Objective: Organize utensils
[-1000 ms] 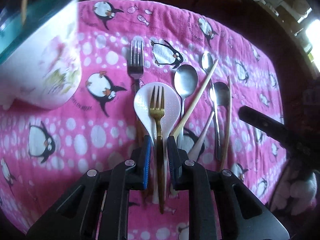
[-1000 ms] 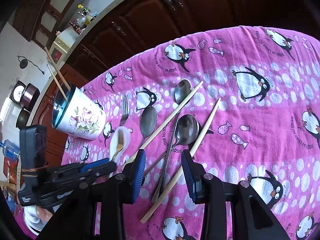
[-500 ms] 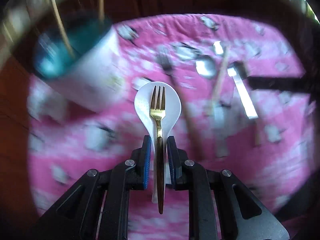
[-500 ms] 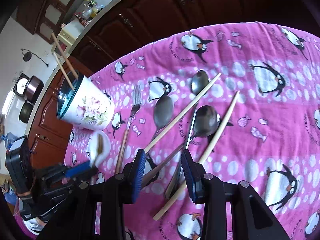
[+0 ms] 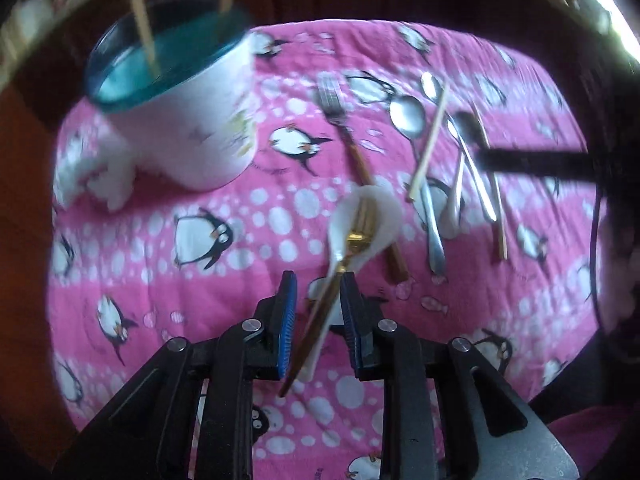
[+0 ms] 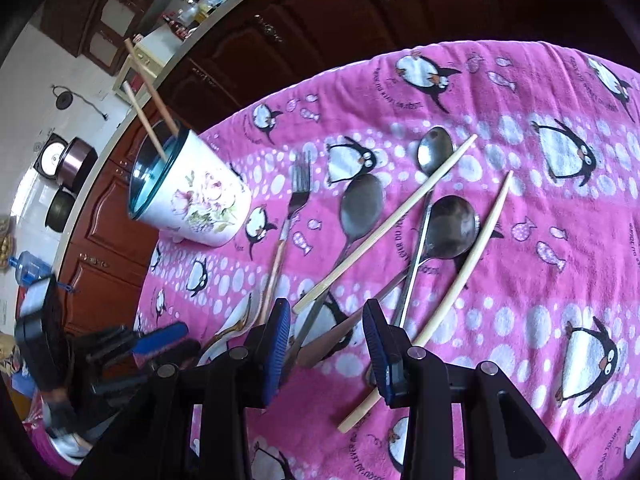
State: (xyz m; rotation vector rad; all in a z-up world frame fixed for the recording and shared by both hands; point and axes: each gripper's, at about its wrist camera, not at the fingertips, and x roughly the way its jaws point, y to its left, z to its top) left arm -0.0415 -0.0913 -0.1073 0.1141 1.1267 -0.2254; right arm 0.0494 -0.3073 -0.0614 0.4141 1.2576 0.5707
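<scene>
Dark carved wooden cabinets sweep round from nine to one o'clock beyond the pink penguin-print cloth, a pale counter edge above them carries bottles, pots sit at nine o'clock against a white wall, and daylight glares at two o'clock in the left wrist view.

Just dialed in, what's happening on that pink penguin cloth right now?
Utensils are being sorted into the floral cup, which already holds two chopsticks. The left gripper has a gold fork and a white spoon between its jaws; they are opening and the pair hangs tilted, short of the cup. The right gripper hovers open over the spoons, fork and chopsticks lying on the cloth.
</scene>
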